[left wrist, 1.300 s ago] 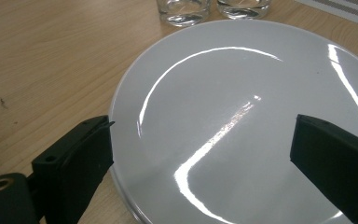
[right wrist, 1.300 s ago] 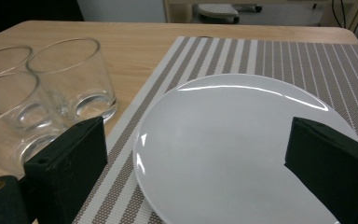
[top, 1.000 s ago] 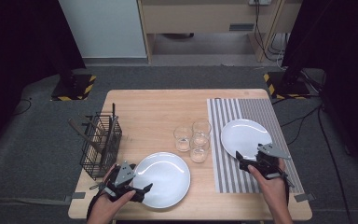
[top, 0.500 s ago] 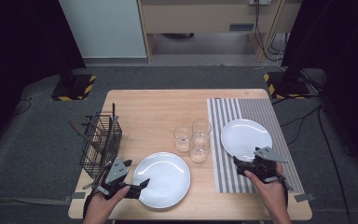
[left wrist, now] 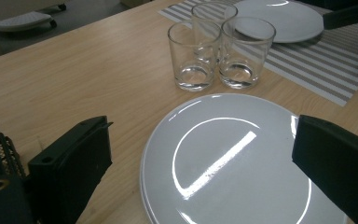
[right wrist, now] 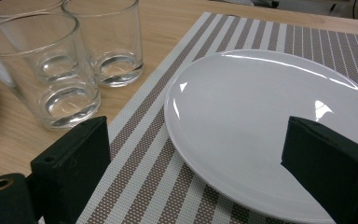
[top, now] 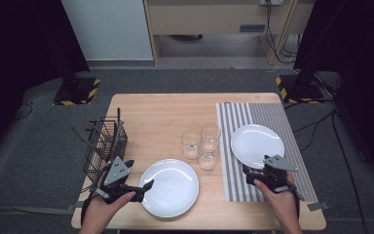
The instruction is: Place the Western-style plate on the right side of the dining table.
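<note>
High view: both grippers have drawn back toward the table's near edge since a second ago, so neither plate is engaged yet. Left gripper (top: 143,187), jaws wide and empty, sits at the left rim of the near plate (top: 170,187). Right gripper (top: 254,171), also wide open and empty, faces the mat plate (top: 256,145) on the striped mat (top: 297,170) beside the glasses (top: 202,145).

Legible text, labels, brands, numbers: none on any item.

Checked: the round white ceramic plates (top: 169,187), the three clear drinking glasses (top: 200,142), the brown-and-white striped woven placemat (top: 272,117), the black wire basket (top: 104,146), the pale wooden table (top: 160,117). All bear plain, unmarked surfaces.

Signs: yellow-and-black hazard striping on two black floor bases (top: 75,91), without lettering.
</note>
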`<state>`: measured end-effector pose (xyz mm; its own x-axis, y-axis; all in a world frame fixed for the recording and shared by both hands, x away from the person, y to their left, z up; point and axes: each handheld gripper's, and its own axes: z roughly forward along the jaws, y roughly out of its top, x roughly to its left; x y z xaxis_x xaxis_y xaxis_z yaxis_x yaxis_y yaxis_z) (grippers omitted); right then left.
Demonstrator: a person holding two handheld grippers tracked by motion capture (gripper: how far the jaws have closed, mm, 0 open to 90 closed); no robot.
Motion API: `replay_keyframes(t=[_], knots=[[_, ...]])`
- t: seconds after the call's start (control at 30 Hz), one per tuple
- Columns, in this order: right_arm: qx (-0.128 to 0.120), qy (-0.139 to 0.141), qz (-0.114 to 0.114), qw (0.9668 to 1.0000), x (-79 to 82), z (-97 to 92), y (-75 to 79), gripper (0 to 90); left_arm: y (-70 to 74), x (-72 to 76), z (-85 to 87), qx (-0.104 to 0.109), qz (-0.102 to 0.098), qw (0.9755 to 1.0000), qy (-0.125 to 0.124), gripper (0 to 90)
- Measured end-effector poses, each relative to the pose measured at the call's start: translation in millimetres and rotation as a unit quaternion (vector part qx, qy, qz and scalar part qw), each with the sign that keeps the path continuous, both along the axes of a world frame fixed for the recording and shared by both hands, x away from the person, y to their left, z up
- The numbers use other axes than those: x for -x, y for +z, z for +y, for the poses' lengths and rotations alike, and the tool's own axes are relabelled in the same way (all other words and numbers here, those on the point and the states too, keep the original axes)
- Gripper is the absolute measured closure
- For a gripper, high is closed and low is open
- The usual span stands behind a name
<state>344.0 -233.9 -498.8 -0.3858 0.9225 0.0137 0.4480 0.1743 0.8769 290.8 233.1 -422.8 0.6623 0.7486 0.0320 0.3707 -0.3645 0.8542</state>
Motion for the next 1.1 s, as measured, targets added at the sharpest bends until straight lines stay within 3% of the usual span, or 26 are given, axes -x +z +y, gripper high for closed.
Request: replay_keyframes(t=[0.27,0.63,1.1], knots=[[0.003,0.000,0.000,1.0000,0.4,0.1,-0.2,7.8,17.8,-4.2,13.0,-0.012,-0.011,0.9994,0.030,4.0],[0.006,0.002,0.003,1.0000,0.5,3.0,-1.3,7.6,32.8,-3.3,38.6,-0.010,-0.021,0.9984,0.052,4.3],[0.014,0.004,0.003,0.9999,0.6,3.0,-1.6,7.6,42.4,-1.3,75.6,-0.008,-0.035,0.9938,0.105,6.8]])
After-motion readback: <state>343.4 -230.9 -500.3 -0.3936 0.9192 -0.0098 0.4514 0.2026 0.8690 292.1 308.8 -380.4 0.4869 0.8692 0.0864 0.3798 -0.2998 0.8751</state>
